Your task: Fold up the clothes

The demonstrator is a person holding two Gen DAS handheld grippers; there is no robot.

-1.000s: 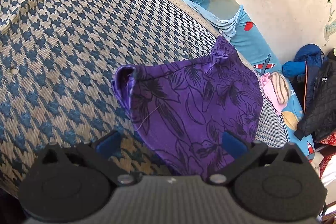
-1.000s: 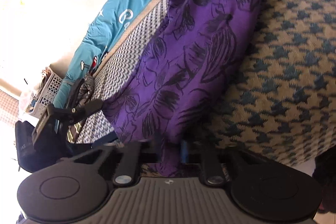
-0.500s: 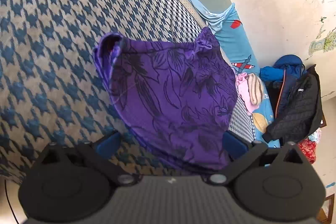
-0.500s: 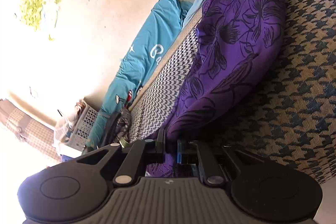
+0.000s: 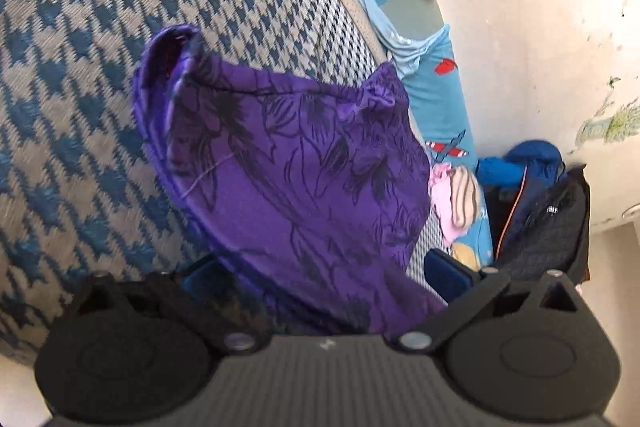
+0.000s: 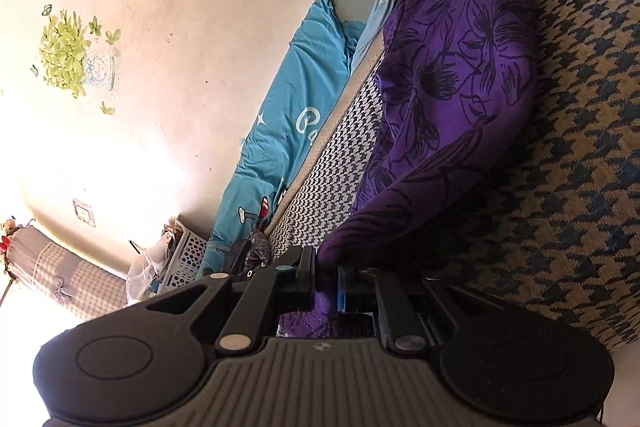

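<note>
over the houndstooth mattress (image 5: 100, 75), purple garment (image 5: 304, 179) lifted higher than before; right gripper (image 6: 326, 287) pinching its corner, left gripper (image 5: 320, 279) spread wide.

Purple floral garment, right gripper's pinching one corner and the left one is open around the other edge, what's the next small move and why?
Probably close the left gripper on the cloth between its fingers. The purple floral garment droops through the open jaws, while the right gripper is shut on its corner. With only one side held, the garment hangs bunched over the houndstooth mat; a second grip would let it be spread for folding.
</note>
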